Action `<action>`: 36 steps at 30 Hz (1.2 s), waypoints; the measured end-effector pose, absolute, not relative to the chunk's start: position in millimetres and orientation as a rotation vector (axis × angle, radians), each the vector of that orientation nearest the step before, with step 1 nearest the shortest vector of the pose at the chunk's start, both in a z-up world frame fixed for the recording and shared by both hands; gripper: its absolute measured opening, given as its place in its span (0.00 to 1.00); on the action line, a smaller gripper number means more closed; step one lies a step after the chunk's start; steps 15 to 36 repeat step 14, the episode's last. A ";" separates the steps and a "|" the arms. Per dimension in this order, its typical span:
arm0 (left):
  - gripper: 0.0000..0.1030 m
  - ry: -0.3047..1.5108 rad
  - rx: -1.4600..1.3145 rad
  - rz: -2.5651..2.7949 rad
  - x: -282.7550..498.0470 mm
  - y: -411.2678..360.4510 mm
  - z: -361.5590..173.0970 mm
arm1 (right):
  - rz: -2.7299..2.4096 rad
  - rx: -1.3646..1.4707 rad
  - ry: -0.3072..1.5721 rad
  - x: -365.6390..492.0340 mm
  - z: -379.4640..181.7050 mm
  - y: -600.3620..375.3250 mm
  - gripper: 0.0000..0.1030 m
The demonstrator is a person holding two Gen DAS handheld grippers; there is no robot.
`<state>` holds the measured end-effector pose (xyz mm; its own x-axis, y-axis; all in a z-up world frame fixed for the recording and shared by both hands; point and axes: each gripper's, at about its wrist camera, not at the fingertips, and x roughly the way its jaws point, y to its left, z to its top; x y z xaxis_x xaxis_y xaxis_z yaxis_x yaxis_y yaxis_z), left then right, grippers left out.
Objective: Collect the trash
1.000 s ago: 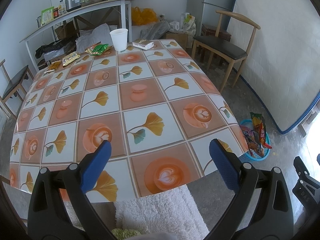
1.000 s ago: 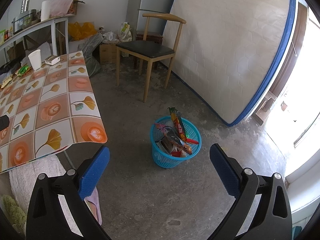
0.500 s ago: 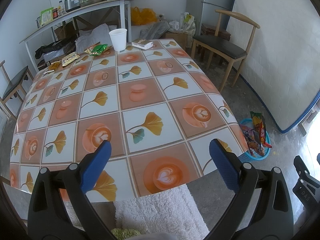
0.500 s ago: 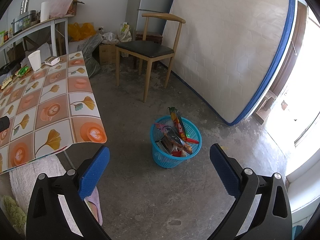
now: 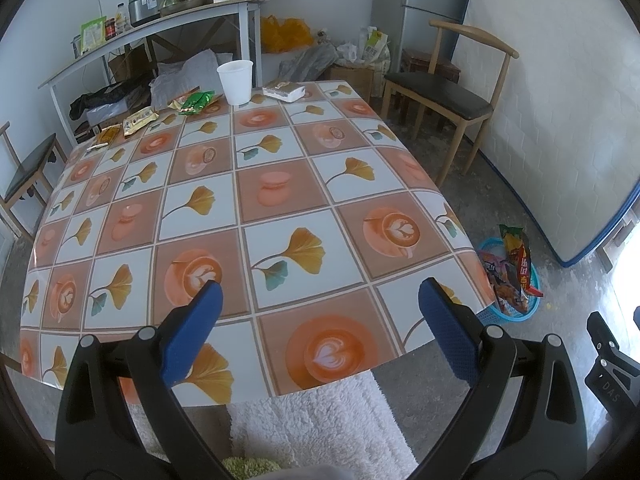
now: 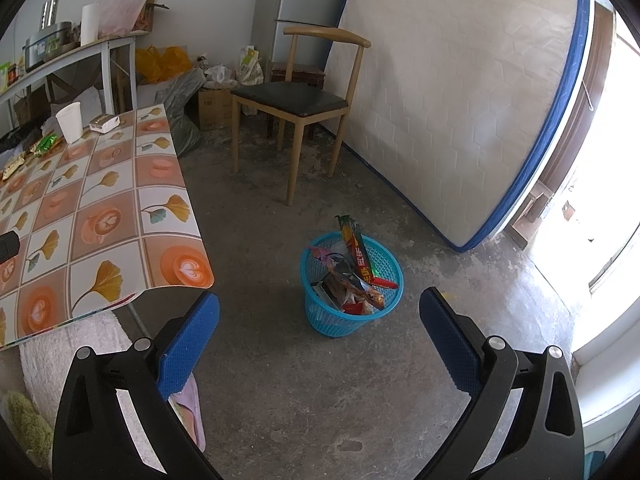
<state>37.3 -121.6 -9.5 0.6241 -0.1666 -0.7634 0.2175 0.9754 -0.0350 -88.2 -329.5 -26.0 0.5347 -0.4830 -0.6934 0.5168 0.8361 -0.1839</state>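
Trash is split between two places: a good share of wrappers already fills the blue basket (image 6: 352, 284) on the floor, off the tabletop's (image 5: 280, 184) right edge, while several pieces wait along the tabletop's far edge, so I judge the job partly done. Left there are a green wrapper (image 5: 196, 102), yellow packets (image 5: 138, 120), a white cup (image 5: 236, 82) and a small pack (image 5: 284, 90), around 11 to 12 o'clock from the left gripper (image 5: 318, 320). In the basket the long red wrapper (image 6: 358, 252) stands nearly upright, its long axis running toward 12 o'clock. Both the left gripper and right gripper (image 6: 320, 328) are spread wide, holding nothing.
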 end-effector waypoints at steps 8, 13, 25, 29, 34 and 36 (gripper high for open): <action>0.92 0.862 0.062 -0.220 38.5 -124.2 -8.7 | -0.597 0.047 0.811 -88.3 -26.3 -330.3 0.94; 0.92 0.863 0.064 -0.223 38.2 -125.2 -7.9 | -0.595 0.046 0.811 -88.1 -26.1 -330.5 0.94; 0.92 0.862 0.066 -0.224 38.1 -125.7 -7.2 | -0.596 0.046 0.811 -88.8 -26.3 -330.5 0.94; 0.92 0.862 0.066 -0.224 38.1 -125.7 -7.2 | -0.596 0.046 0.811 -88.8 -26.3 -330.5 0.94; 0.92 0.862 0.066 -0.224 38.1 -125.7 -7.2 | -0.596 0.046 0.811 -88.8 -26.3 -330.5 0.94; 0.92 0.862 0.066 -0.224 38.1 -125.7 -7.2 | -0.596 0.046 0.811 -88.8 -26.3 -330.5 0.94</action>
